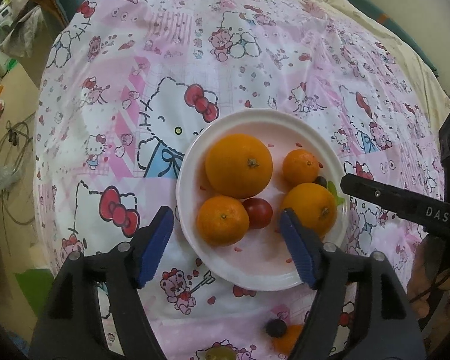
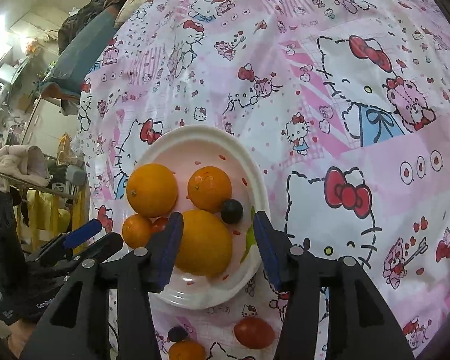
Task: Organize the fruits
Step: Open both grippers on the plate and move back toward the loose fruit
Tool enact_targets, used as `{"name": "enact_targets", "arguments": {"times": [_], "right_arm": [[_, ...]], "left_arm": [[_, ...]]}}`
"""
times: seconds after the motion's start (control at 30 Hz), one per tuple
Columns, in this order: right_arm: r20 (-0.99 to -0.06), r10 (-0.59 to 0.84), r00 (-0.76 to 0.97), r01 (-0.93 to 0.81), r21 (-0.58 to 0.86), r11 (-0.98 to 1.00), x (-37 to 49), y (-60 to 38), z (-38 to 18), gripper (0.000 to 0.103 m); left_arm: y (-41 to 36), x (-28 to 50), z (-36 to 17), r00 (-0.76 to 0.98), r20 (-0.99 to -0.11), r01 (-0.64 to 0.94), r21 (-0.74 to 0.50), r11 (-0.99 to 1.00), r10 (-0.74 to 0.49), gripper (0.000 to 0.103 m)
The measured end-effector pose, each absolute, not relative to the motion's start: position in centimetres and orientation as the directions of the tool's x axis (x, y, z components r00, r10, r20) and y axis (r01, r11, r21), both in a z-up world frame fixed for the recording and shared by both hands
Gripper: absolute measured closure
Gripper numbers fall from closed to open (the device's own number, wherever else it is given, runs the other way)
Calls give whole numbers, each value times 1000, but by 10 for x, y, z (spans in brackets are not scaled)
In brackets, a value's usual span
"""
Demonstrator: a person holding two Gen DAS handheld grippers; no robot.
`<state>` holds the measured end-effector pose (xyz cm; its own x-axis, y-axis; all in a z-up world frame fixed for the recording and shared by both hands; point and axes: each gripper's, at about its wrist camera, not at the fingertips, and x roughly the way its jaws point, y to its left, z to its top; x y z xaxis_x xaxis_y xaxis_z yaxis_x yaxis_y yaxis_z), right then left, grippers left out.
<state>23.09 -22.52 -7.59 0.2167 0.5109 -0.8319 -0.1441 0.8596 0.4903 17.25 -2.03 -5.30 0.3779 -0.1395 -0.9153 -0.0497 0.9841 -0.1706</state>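
We've got the table (image 1: pixel 255 60) under a cartoon-cat cloth, and on it the white plate (image 1: pixel 234 273) where the fruit's being gathered: a big orange (image 1: pixel 238 165), three smaller ones and a red tomato (image 1: pixel 258 212) huddled together so nothing rolls off. Left tool (image 1: pixel 226 240) hangs over the near-left orange (image 1: pixel 222 220) and right tool (image 2: pixel 217 250) over another orange (image 2: pixel 204 241), both with jaws apart and gripping nothing, so we'd guess those two just got dropped in. Leftovers still sit off the plate by the near edge: another tomato (image 2: pixel 254 331), a small orange (image 2: pixel 186 350) and a dark grape (image 2: pixel 177 333).
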Motion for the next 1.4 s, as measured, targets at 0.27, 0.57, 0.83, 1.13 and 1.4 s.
{"name": "enact_targets", "arguments": {"times": [0.27, 0.57, 0.83, 1.13, 1.4], "right_arm": [[-831, 504, 238, -153, 480, 864, 221, -228, -59, 51], [-832, 494, 255, -151, 470, 870, 202, -241, -47, 51], [-825, 504, 256, -115, 491, 863, 178, -263, -42, 47], [-837, 494, 237, -103, 484, 869, 150, -285, -46, 47], [-856, 465, 227, -53, 466, 883, 139, -310, -58, 47]], "left_arm": [[-21, 163, -42, 417, -899, -36, -164, 986, -134, 32], [-19, 147, -29, 448, -883, -34, -173, 984, -140, 32], [-23, 123, -20, 451, -882, -11, -154, 988, -133, 32], [-30, 92, -13, 448, -881, 21, -161, 987, -153, 32], [-56, 74, -37, 333, -911, 88, -228, 970, -244, 32]]}}
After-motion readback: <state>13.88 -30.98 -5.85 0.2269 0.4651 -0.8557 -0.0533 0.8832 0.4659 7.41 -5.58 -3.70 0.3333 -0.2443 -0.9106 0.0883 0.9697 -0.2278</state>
